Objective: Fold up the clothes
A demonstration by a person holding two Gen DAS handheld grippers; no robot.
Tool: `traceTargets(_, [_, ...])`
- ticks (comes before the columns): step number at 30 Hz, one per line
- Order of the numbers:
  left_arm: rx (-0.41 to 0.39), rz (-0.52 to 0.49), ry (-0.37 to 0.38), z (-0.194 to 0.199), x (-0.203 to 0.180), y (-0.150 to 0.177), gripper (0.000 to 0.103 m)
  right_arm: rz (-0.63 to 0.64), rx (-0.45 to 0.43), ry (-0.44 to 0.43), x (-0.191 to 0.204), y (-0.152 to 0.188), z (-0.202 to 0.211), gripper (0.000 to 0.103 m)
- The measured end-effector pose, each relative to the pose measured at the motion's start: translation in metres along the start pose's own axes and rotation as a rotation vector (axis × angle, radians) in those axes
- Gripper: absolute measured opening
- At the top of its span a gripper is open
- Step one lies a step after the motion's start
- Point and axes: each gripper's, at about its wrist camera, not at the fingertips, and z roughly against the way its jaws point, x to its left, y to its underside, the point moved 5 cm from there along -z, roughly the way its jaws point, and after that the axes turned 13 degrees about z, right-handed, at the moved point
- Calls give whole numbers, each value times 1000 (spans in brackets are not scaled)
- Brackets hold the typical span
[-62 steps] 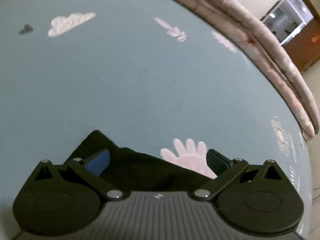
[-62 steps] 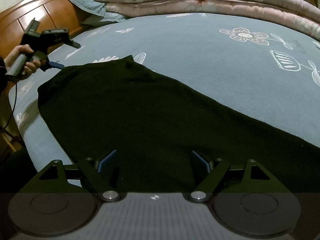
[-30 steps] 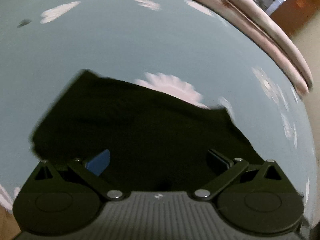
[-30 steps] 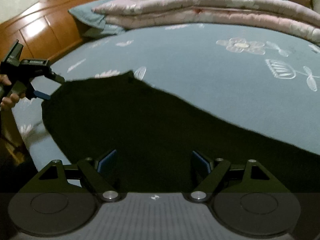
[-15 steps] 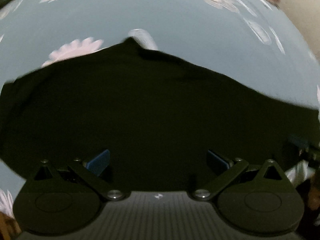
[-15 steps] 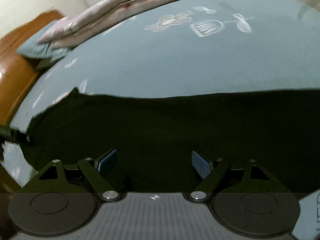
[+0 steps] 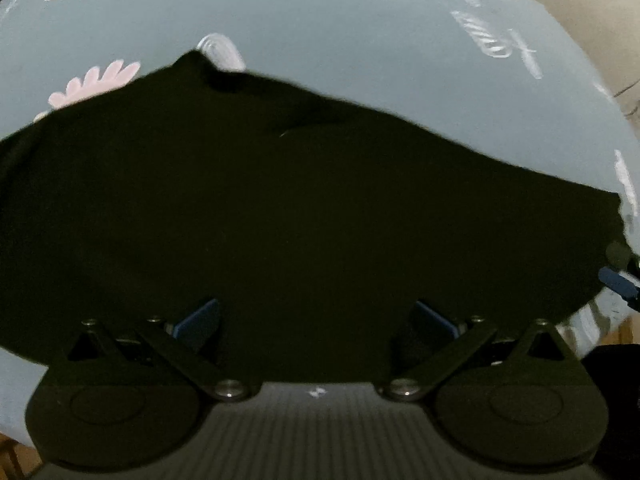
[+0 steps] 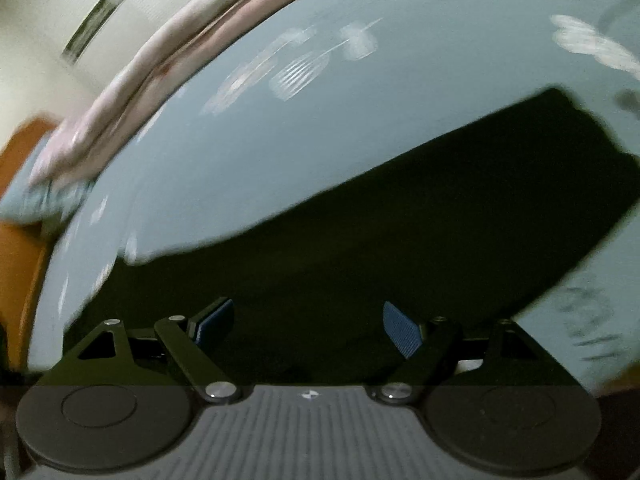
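A black garment (image 7: 304,208) lies spread flat on the blue-grey flowered bedspread (image 7: 320,20). My left gripper (image 7: 316,320) hovers over its near part, jaws wide apart, blue pads empty. In the right wrist view the same garment (image 8: 400,232) runs as a dark band up to the right. My right gripper (image 8: 308,324) stands open above its near edge, nothing between the fingers. At the far right of the left wrist view a blue fingertip (image 7: 618,282) of the other gripper shows beside the garment's edge.
A rolled pink quilt (image 8: 160,64) lies along the far side of the bed. An orange wooden bed frame (image 8: 16,264) shows at the left of the right wrist view. A pale wall (image 7: 592,12) rises beyond the bed.
Both grippers swung sideways and rolled over the garment. The left one moved from the garment's corner to over its middle. Both stayed open and the garment did not shift.
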Motion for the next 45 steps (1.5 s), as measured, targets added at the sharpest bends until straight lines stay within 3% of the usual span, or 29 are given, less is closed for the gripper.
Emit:
traceTargets(3, [-14,-30,-30,5,-11,4,102,-118,-38,52,-42,-8,23,85])
traceTargets(6, [17,-45,-37,-1,-21,12,102,-158,-70,102,-83,-19,45,85])
traceTargets(10, [37,-73,-28,-4,-36,20,102,-32,-48,159,-122,-49,60,84])
traceTargets(14, [55,-90,-21,-7,-49,24,102,71,20,189,-161,-80,57,73])
traceTargets(15, [58,-100,-18,-8,-53,25,102,50,56,170,-171,-82,52,68])
traceTargets(18, [63,-121,-17,-7,-61,24,102,-36,106,103,-190,-74,47,66])
traceTargets(22, [67,-143,-30,-12,-68,21,102,-120,104,-7,-199,-52,51,66])
traceTargets(34, [95,-180,-41,-23,-89,14,102,-269,-110,-344,-237,-33,43,64])
traceTargets(45, [94,-215,-42,-20,-95,6,102,-120,-6,-388,-223,-61,17,65])
